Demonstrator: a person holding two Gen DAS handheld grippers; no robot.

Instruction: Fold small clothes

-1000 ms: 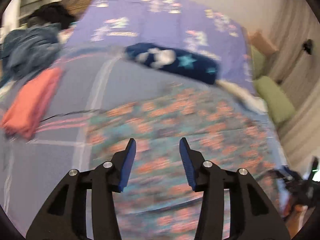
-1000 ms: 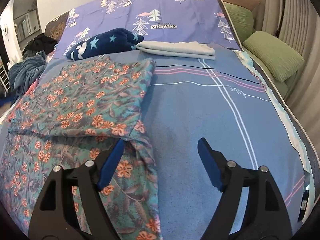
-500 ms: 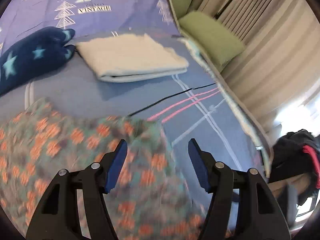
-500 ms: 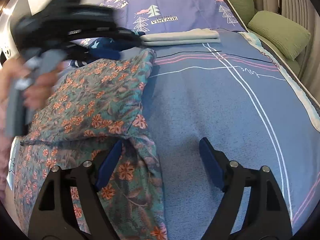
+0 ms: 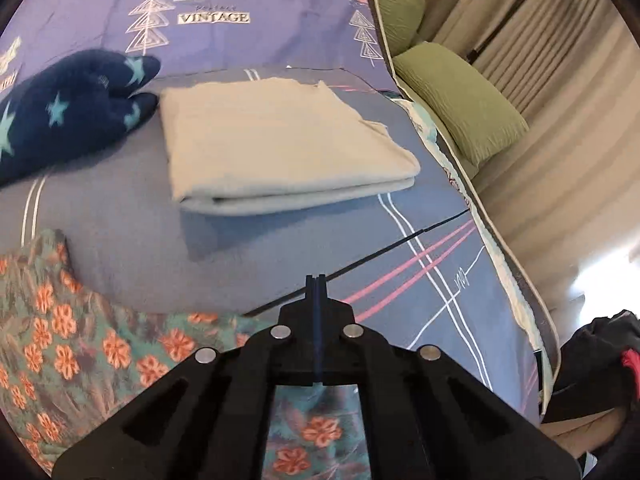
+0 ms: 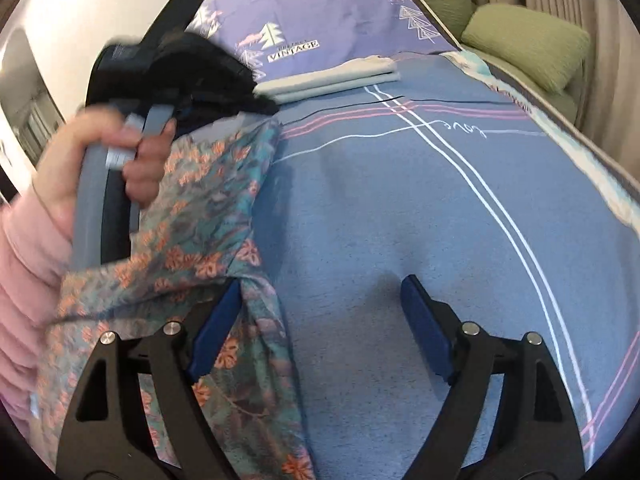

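A teal cloth [image 6: 208, 216] with orange flowers lies rumpled on my bed [image 6: 400, 208]. My left gripper [image 5: 316, 280] has just closed, tips bare; my right gripper [image 6: 320, 308] gapes over the cloth's edge.

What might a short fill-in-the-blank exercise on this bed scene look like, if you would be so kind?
1. The jaws of the left gripper are ___.
2. The garment beside the open right gripper has a ___ pattern.
3. The folded grey cloth lies beside a dark blue item that is printed with ___.
Missing words: shut; floral; stars.
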